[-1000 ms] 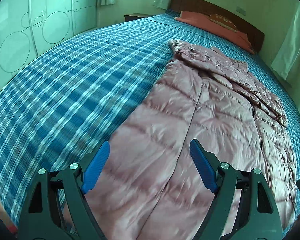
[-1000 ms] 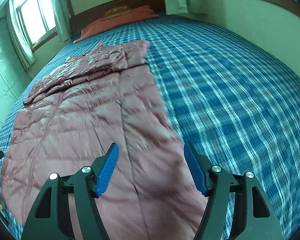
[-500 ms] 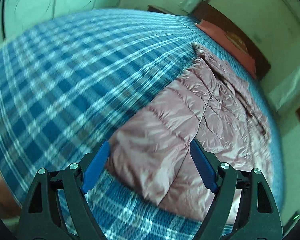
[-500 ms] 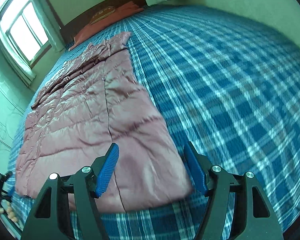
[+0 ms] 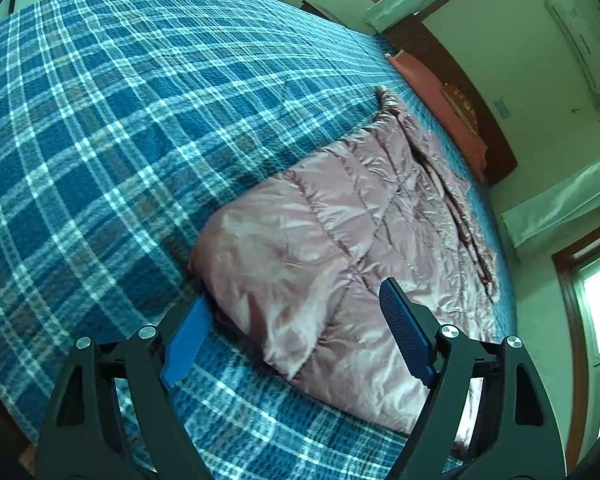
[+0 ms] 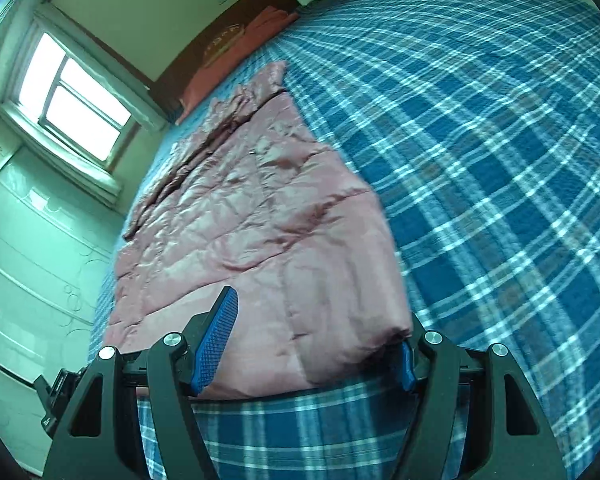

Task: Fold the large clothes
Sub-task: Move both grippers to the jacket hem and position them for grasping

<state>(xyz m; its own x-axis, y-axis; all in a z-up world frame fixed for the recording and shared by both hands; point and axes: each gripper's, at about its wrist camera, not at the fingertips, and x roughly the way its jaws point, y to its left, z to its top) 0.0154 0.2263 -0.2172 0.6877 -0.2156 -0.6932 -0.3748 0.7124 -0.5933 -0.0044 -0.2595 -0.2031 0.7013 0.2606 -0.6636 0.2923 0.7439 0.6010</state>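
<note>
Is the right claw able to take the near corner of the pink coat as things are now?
Probably yes. The right claw is open, the coat corner lies between its fingers, and nothing covers it.

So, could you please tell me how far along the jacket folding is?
Done: the jacket lies flat on the bed, its sides apparently folded in. In hand: the left gripper and right gripper, both open, straddle its near corners without gripping. Left: grip them and fold the hem toward the pillow.
</note>
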